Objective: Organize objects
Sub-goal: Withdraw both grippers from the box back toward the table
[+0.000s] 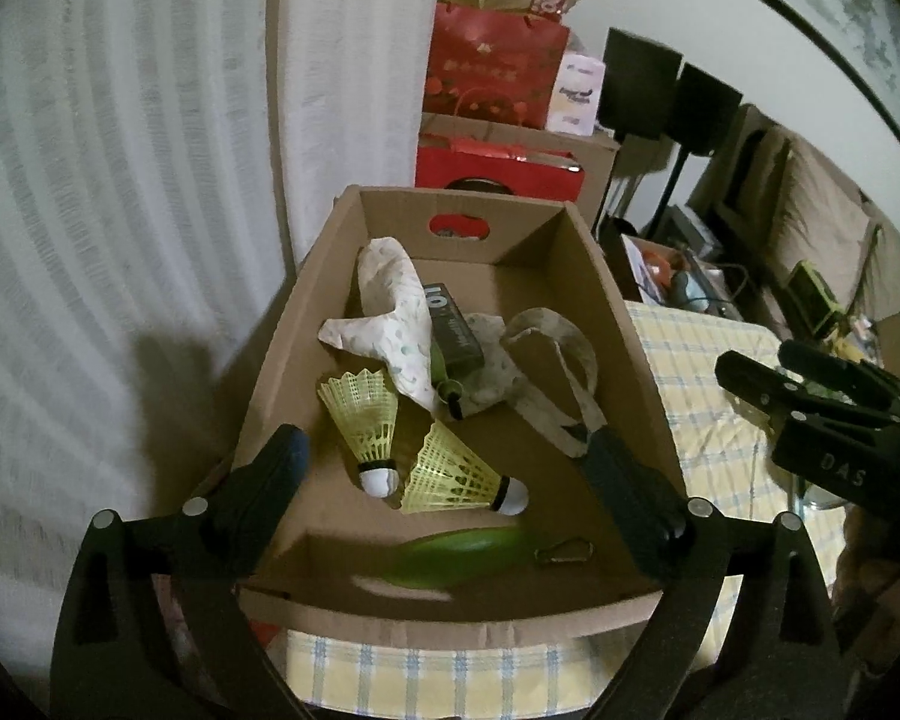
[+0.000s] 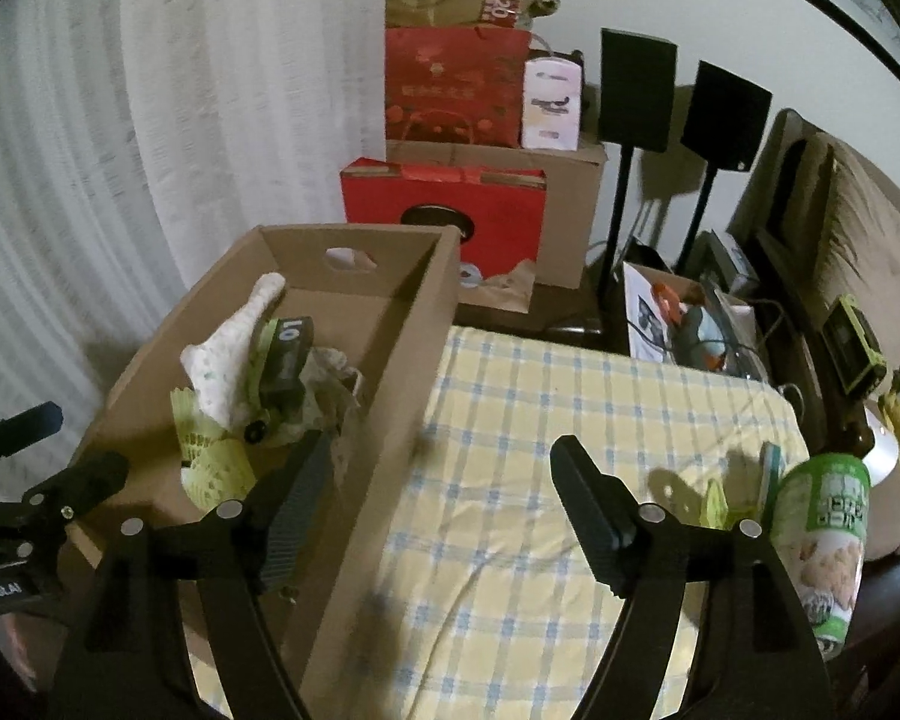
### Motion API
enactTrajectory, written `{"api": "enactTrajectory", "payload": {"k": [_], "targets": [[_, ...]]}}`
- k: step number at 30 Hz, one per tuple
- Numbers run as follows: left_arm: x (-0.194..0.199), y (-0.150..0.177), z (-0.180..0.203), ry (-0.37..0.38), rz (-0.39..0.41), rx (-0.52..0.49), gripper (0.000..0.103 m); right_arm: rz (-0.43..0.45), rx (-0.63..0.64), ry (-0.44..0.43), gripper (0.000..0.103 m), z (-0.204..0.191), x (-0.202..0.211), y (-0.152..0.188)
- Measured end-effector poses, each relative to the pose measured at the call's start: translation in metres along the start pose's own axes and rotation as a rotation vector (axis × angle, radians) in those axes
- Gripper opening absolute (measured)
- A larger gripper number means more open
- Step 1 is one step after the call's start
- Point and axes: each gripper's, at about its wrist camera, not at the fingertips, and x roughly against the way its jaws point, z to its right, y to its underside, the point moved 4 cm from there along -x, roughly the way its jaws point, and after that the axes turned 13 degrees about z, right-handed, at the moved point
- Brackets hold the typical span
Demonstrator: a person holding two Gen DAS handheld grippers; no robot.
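While flat in box (image 1: 624, 324) | green case (image 1: 462, 552) (long axis crosswise)

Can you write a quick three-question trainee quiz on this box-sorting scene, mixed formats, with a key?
1. True or false: both shuttlecocks lie inside the cardboard box.
2. Multiple choice: where is the green can? A) in the box B) on the checked cloth, outside the box C) held in the right gripper
3. Fill in: the jaws of the left gripper hang over the box, open and ____.

Key: 1 true. 2 B. 3 empty.
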Motion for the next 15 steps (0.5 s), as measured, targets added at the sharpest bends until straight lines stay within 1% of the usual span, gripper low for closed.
{"api": "enactTrajectory", "payload": {"k": [2,5,7,10,11,12,15], "targets": [[0.004,0.001,0.002,-0.002,0.009,-0.006,0.095,-0.001,0.006,0.02,0.082,0.003,0.004,0.004],[0.01,0.002,0.006,-0.007,0.028,-0.025,0.101,-0.003,-0.021,0.02,0.085,0.01,0.011,0.009],[0.013,0.003,0.009,0.0,0.035,-0.033,0.101,0.0,-0.023,0.032,0.087,0.014,0.017,0.013],[0.017,0.005,0.016,0.013,0.037,-0.039,0.102,0.005,-0.02,0.048,0.093,0.019,0.025,0.017],[0.019,0.006,0.018,0.017,0.039,-0.043,0.102,0.01,-0.023,0.046,0.099,0.02,0.028,0.019],[0.02,0.007,0.021,0.019,0.042,-0.047,0.102,0.015,-0.024,0.043,0.103,0.021,0.031,0.02],[0.026,0.011,0.028,0.036,0.055,-0.054,0.102,0.008,-0.019,0.034,0.102,0.021,0.039,0.025]]}}
